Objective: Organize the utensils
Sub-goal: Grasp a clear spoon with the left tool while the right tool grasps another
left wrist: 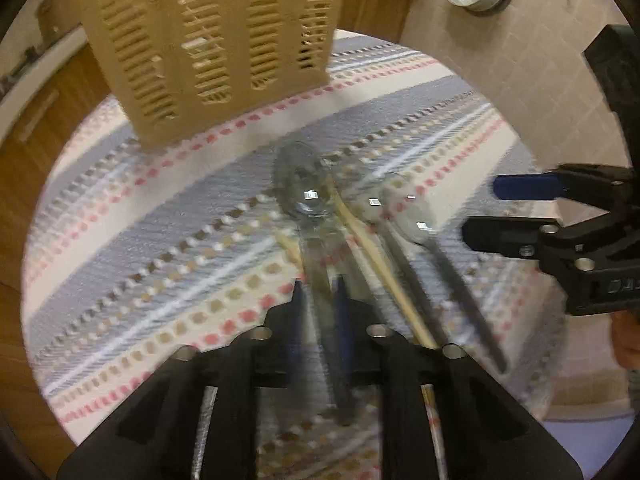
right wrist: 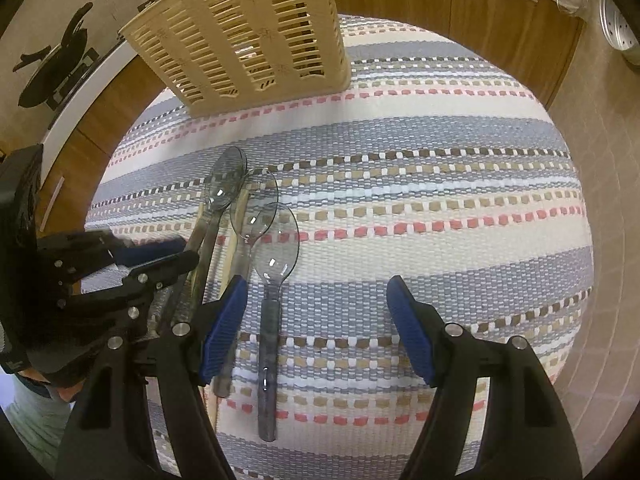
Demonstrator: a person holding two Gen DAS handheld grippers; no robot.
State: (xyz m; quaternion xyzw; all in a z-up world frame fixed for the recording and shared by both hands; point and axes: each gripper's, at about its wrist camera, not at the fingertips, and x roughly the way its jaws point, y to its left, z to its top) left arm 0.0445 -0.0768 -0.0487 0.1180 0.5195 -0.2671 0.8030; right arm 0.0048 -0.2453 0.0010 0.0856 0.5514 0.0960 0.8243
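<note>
While the left gripper (left wrist: 318, 300) sits closed around the handle of the leftmost clear plastic spoon (left wrist: 306, 184), the step in hand reads as lifting that spoon off the striped mat (left wrist: 160, 240) toward the basket. The frame is motion-blurred, so contact quality is uncertain. Judgement: raise the handle straight up before swinging, since a wooden chopstick (left wrist: 376, 256) lies just beside it at 3 o'clock and could drag along; then tip the bowl end downward over the basket opening.

Two more clear spoons (right wrist: 276, 240) lie side by side on the mat, at 3 o'clock of the gripped one, handles pointing toward the camera. The right gripper (right wrist: 316, 312) hovers with fingers spread wide, holding nothing, the nearest spoon handle just inside its left finger.

Beige slotted plastic basket (right wrist: 248, 40) stands on the mat at 12 o'clock, well apart from the spoons. Through the slats I cannot tell whether anything is in it.
</note>
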